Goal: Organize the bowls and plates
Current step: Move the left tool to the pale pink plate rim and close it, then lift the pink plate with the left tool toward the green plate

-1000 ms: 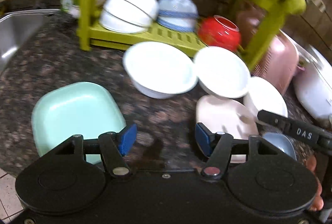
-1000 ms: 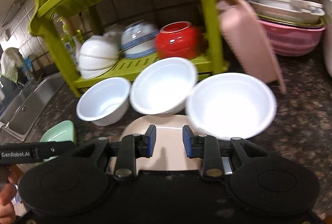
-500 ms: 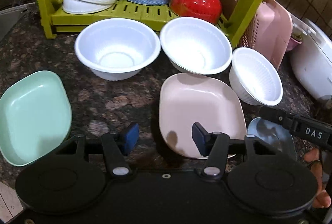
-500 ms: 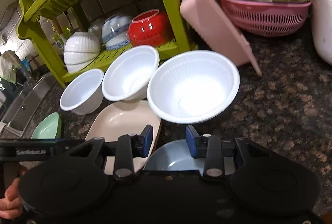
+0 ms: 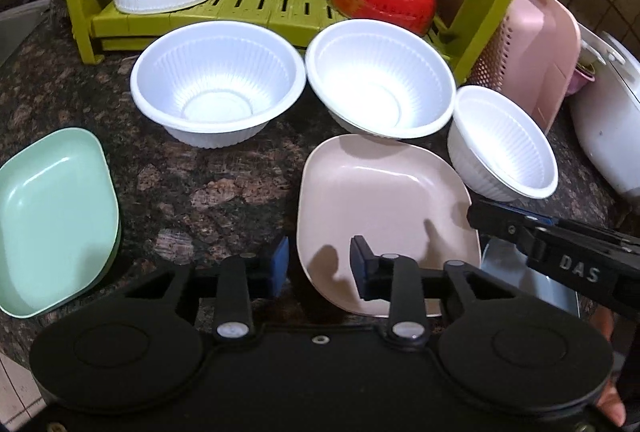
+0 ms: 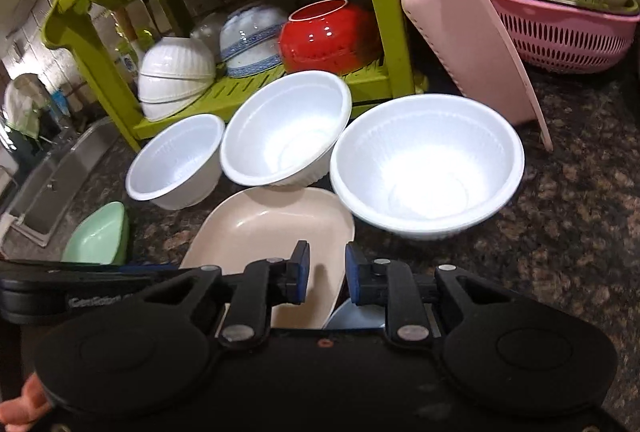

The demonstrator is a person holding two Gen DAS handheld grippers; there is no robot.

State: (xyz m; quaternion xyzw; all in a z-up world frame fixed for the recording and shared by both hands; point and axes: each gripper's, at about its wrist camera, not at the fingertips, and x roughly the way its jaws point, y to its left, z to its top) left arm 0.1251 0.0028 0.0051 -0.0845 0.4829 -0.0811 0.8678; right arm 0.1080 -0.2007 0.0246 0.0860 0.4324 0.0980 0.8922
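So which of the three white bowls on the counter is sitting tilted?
The middle white bowl. Its near edge rests on the pink plate's rim, so it leans, while the left white bowl sits flat on the counter and the right white bowl stands beside the plate.

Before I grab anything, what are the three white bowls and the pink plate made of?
The three white bowls look like thin plastic or foam: ribbed walls, matte white, rolled rims. The pink plate looks like matte plastic or melamine, with only a soft sheen; ceramic cannot be ruled out.

right claw (image 6: 326,274): parted, empty | over pink plate (image 6: 264,228) edge
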